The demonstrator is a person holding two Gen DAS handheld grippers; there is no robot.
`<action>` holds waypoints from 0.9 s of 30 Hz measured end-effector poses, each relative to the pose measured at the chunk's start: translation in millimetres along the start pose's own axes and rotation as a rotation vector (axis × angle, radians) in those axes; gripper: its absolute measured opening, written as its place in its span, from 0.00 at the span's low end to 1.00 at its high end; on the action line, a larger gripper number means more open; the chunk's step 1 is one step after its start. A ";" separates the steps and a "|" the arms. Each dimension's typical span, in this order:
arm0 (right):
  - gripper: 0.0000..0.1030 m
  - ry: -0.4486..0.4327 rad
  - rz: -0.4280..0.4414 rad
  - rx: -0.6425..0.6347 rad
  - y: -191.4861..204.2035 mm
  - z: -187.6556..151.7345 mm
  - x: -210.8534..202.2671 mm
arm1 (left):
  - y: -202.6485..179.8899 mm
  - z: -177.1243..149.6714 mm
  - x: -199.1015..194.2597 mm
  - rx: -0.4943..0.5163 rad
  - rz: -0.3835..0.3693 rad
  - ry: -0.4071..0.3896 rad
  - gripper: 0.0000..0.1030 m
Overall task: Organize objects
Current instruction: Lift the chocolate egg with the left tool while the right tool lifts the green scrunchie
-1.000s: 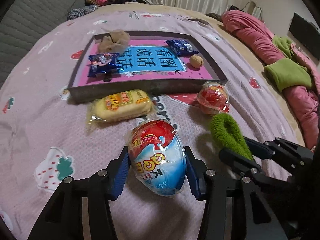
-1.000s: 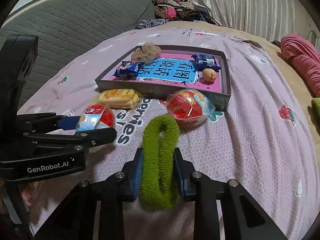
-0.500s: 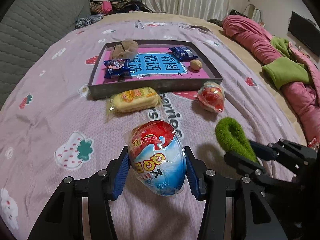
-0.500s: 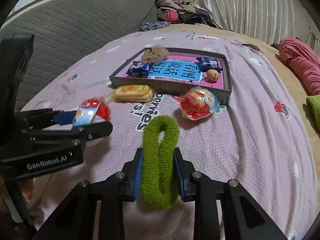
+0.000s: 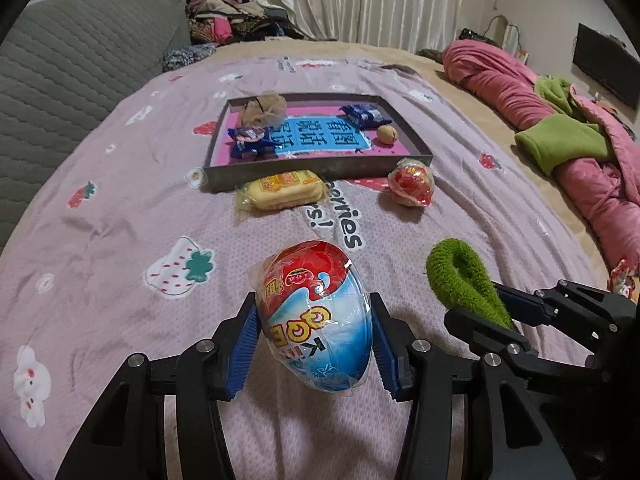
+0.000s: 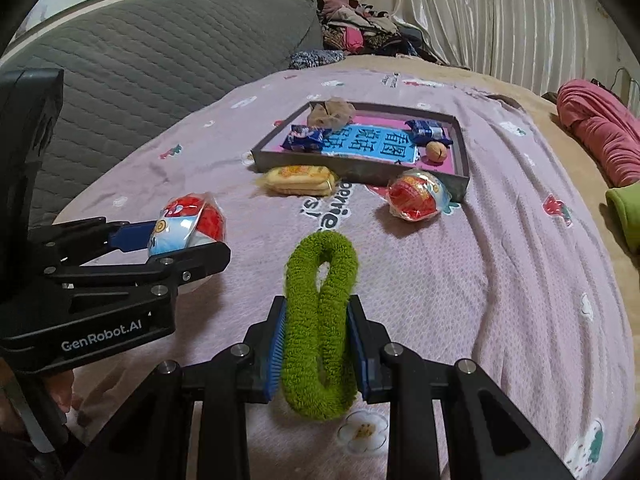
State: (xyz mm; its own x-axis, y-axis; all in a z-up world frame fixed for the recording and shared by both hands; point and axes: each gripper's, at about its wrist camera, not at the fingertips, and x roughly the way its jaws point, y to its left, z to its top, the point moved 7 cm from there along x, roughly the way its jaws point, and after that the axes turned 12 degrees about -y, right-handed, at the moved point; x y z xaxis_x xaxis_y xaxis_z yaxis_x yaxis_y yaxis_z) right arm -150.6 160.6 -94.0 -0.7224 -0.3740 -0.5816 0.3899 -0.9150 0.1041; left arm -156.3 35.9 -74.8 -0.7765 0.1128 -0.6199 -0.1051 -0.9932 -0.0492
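Above the pink bedspread [image 5: 120, 208], the left hand-held gripper [image 5: 312, 340] pinched a wrapped egg toy [image 5: 316, 316] while the right hand-held gripper [image 6: 318, 344] squeezed a green fuzzy loop [image 6: 320, 320]

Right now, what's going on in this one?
A person is tidying snacks and bits on a bed with two handheld grippers. The left gripper is shut on a wrapped red-and-blue egg toy; the right gripper is shut on a green fuzzy loop. Both are held above the pink bedspread. Ahead, the tray already holds two blue packets, a walnut and a brown scrunchie. A yellow cake pack and a second egg toy lie outside it.
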 end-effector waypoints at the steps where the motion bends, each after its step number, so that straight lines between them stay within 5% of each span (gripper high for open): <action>1: 0.28 -0.005 0.000 -0.001 2.1 0.9 -3.7 | 0.7 0.5 -3.8 0.002 0.004 -0.005 0.52; 27: 0.28 -0.070 0.002 -0.013 35.8 22.8 -30.6 | 19.3 8.8 -48.6 -0.032 -0.004 -0.088 0.52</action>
State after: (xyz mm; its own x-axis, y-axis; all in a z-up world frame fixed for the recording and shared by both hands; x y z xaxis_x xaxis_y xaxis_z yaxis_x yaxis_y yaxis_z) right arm -127.5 135.8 -54.0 -0.7596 -0.3856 -0.5237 0.3983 -0.9124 0.0942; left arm -126.1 11.5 -38.8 -0.8278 0.1169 -0.5487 -0.0891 -0.9930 -0.0772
